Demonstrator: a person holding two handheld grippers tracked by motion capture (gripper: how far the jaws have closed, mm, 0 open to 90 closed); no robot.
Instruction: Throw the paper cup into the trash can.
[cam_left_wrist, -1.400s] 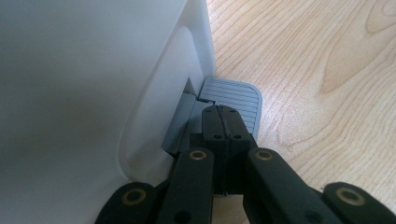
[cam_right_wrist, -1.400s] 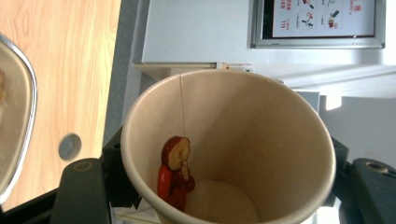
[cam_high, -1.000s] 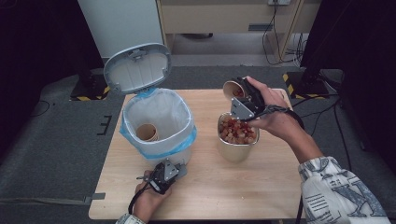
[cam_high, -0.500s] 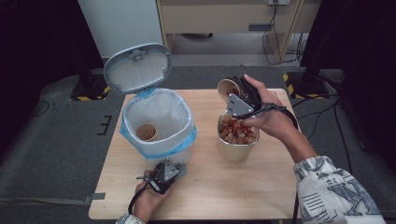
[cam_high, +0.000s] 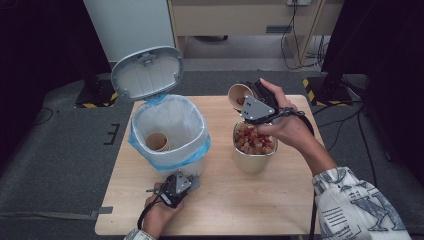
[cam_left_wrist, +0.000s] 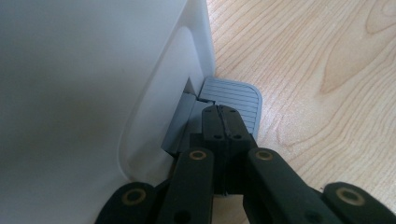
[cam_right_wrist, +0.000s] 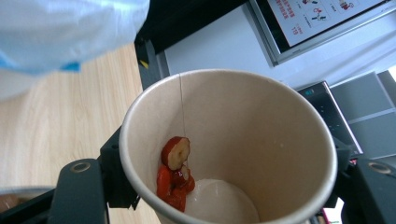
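My right gripper (cam_high: 250, 102) has its jaws clamped on a paper cup (cam_right_wrist: 229, 144), held tilted above the metal bowl (cam_high: 252, 160) of dried fruit pieces (cam_high: 254, 141) on the bench (cam_high: 280, 200). A few red fruit slices (cam_right_wrist: 175, 175) cling to the cup's inner wall near its bottom. My left gripper (cam_left_wrist: 219, 121) has its jaws closed, empty, their tips resting on the grey pedal (cam_left_wrist: 233, 100) at the foot of the white bin (cam_high: 170, 132). The bin's lid (cam_high: 146, 72) stands open; a second paper cup (cam_high: 157, 141) lies inside the bin's liner.
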